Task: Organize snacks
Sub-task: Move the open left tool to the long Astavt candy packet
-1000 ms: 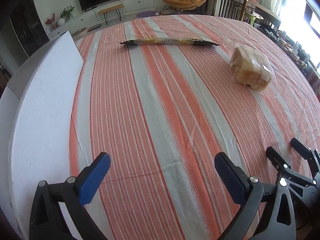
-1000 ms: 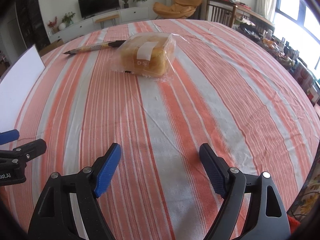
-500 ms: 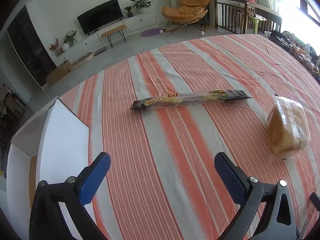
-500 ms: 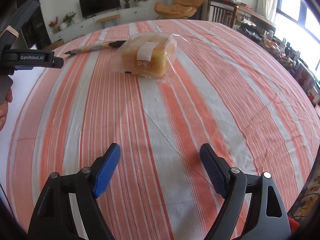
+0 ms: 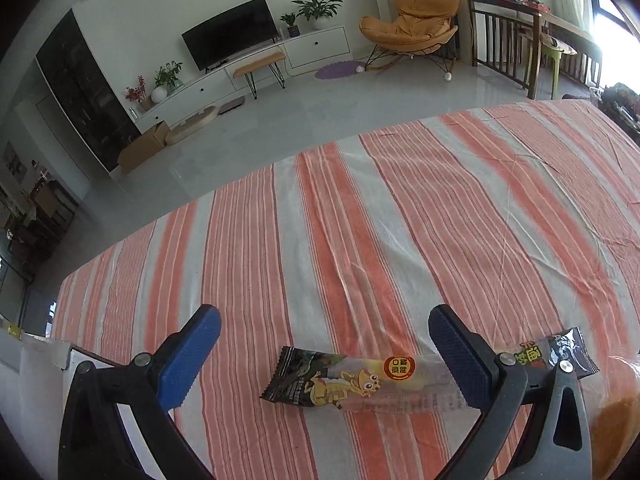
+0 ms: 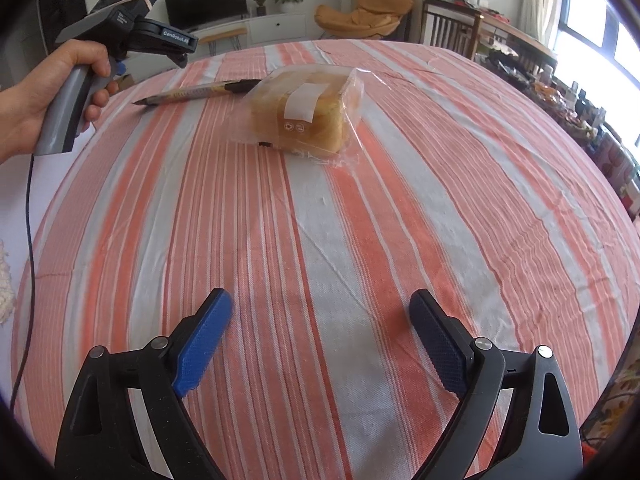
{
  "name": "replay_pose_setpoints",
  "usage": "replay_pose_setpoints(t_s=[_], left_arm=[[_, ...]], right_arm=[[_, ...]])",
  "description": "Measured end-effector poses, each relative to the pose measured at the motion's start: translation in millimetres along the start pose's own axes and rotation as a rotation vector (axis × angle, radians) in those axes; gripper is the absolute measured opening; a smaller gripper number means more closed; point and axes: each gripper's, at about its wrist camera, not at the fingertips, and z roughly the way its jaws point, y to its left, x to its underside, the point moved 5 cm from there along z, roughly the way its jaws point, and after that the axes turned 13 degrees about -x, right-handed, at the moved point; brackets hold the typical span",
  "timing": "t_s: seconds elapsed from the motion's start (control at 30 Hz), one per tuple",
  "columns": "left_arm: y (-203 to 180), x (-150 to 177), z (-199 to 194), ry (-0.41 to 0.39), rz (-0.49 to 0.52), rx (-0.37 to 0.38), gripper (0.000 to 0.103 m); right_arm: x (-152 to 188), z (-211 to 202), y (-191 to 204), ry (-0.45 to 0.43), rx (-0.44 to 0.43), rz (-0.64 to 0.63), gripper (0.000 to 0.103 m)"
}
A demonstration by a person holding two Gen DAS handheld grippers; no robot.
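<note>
A long thin snack stick in a clear and black wrapper (image 5: 360, 380) lies crosswise on the striped tablecloth (image 5: 360, 240). My left gripper (image 5: 324, 344) is open just above it, and its right finger covers part of the wrapper. In the right wrist view the same stick (image 6: 192, 93) lies at the far left, beside a bagged loaf of bread (image 6: 304, 114). The left gripper (image 6: 182, 54) shows there held in a hand over the stick. My right gripper (image 6: 320, 328) is open and empty, low over the cloth, well short of the bread.
A white box (image 5: 36, 364) stands at the table's left edge. An orange edge of the bread bag (image 5: 616, 420) shows at the lower right of the left wrist view. Cluttered shelves (image 6: 580, 112) line the right side beyond the table.
My left gripper has moved forward across the table, so the snack stick now lies between its fingers. My right gripper has stayed in place.
</note>
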Motion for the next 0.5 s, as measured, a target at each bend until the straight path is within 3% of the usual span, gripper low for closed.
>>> replay_pose_setpoints(t_s=[0.13,0.17,0.3,0.5], left_arm=[[-15,1,34,0.058,0.073,-0.02,0.102],[-13,1,33,0.039,0.041,0.01,0.102],[-4,17,35,0.118,0.021,0.125,0.1],[0,62,9,0.215,0.112,0.247,0.098]], right_arm=[[-1,2,1,-0.002,-0.002,-0.004,0.093],[-1,2,2,-0.003,-0.003,-0.006,0.093],[-2,2,2,-0.004,-0.006,-0.009,0.094],[-1,1,2,-0.004,-0.009,-0.009,0.094]])
